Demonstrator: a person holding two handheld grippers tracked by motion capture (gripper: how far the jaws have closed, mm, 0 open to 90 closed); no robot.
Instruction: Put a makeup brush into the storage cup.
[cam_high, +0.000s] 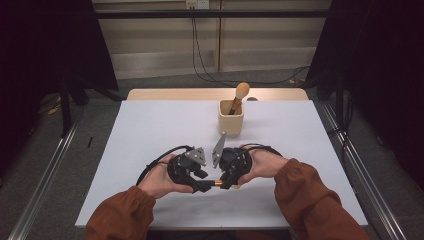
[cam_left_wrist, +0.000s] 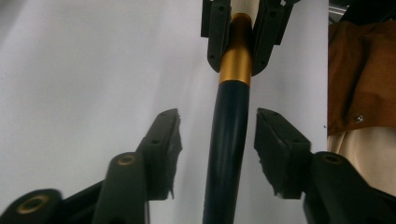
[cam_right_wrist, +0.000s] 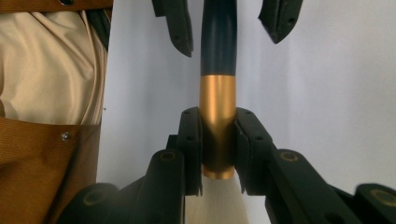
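Two grippers on one brush — a handover near your edge of the table (cam_high: 150, 125). Your right gripper (cam_right_wrist: 217, 140) is clamped on the gold ferrule (cam_right_wrist: 217, 112) of the makeup brush (cam_high: 212, 185), jaws pinched tight on both sides; pale bristles (cam_right_wrist: 215, 200) sit just behind the pads. Gripping the ferrule makes sense, I think: it is the rigid part, and it leaves the whole dark handle (cam_left_wrist: 229, 140) free for the other side.

Your left gripper (cam_left_wrist: 217, 149) has its jaws spread wide, one pad on each side of that handle, neither touching it. So the brush hangs between both tools, level above the white surface and carried by the right one alone.

Farther back, the cream cup (cam_high: 231, 118) stands upright with a second, wooden-handled brush (cam_high: 239, 96) leaning in it, head up. Probable destination, but that's my guess.

No brand, label or lettering is readable on the brush, cup or grippers. Handle is plain dark gloss, ferrule plain gold.

Next call, as I judge it: close left on the handle before right lets go.
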